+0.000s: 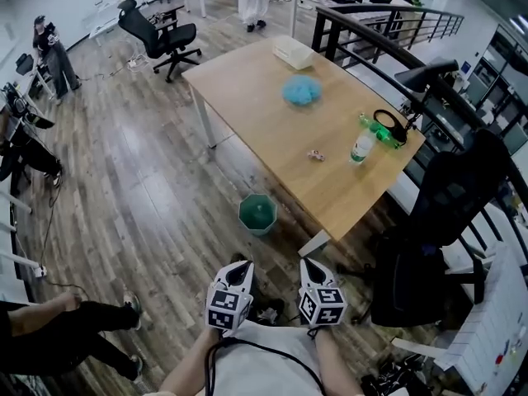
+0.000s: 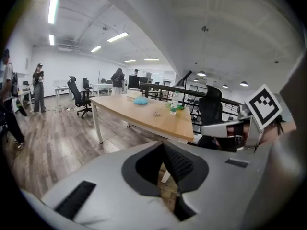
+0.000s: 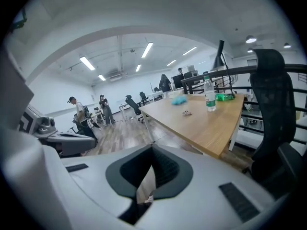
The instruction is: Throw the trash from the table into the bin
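Jaws together, empty, on our left gripper (image 1: 240,265) and right gripper (image 1: 312,265).
Ahead, the green bin (image 1: 257,213) stands on the floor by the table (image 1: 330,190) edge, a black chair (image 1: 445,213) at our right; farther, on the table, wrapper (image 1: 315,154), bottle (image 1: 360,147), blue wad (image 1: 302,91).

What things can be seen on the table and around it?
table: one, light wood, centre
bin: one, green, floor beside the table's near edge
crumpled lump: one, blue, table's far half
box: one, white, table's far end
bottle: one, clear, green label, upright near right edge
wrapper: one, small, pale, left of bottle
green item: one, with black cord, beyond bottle
office chairs: two nearby, black, far left and right of table
left gripper: one, grey, jaws together, empty
right gripper: one, grey, jaws together, empty
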A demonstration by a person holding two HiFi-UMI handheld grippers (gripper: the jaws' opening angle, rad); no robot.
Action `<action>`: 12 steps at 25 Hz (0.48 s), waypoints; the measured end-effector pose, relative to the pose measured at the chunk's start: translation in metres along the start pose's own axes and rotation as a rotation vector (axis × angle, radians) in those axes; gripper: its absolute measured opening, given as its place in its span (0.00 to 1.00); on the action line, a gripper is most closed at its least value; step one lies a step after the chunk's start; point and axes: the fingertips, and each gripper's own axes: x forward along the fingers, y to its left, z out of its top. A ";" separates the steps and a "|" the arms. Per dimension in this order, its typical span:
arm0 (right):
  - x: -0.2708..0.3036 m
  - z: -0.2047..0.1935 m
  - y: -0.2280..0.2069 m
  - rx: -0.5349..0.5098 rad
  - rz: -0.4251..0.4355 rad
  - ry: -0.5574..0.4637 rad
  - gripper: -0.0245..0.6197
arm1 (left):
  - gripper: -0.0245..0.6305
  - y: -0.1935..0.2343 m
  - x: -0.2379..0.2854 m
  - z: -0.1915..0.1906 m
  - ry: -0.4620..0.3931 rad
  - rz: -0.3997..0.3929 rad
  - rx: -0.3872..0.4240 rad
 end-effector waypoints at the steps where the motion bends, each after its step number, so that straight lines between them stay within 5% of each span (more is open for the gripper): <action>1: 0.002 -0.002 0.004 -0.008 0.009 0.009 0.08 | 0.07 0.000 0.001 -0.001 0.005 -0.007 -0.005; 12: 0.032 0.007 -0.008 0.001 -0.023 0.051 0.09 | 0.07 0.023 0.044 0.017 0.037 -0.021 -0.036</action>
